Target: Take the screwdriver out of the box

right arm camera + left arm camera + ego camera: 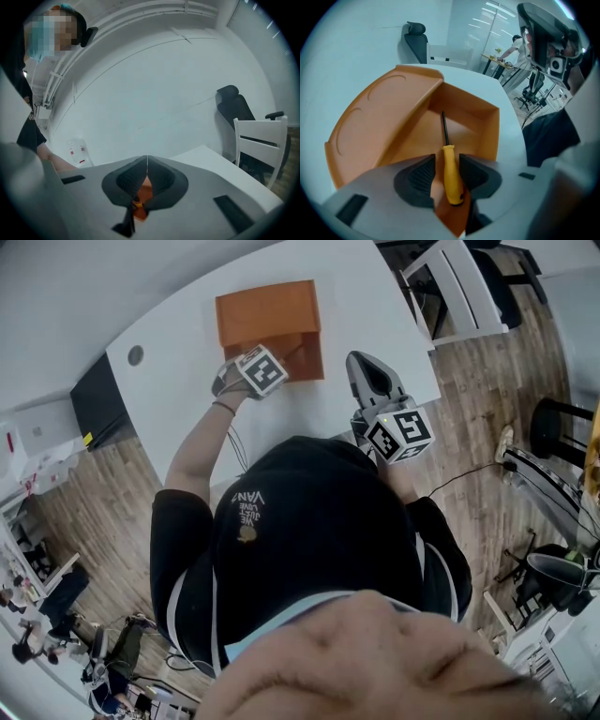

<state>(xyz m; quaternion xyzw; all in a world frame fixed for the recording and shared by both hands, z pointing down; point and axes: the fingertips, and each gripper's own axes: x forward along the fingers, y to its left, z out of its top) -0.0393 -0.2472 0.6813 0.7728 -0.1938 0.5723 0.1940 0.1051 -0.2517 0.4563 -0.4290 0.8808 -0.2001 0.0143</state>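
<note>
Steeply down, left gripper [446, 158] (jaws spread) astride screwdriver [451, 180]; right gripper [146, 164] seemingly level, closed.

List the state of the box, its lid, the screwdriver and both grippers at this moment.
Box: open.
Lid: swung back.
Screwdriver: lying inside the box, not clamped.
Left gripper: open, jaws either side of the screwdriver's yellow handle.
Right gripper: shut, nothing held.
</note>
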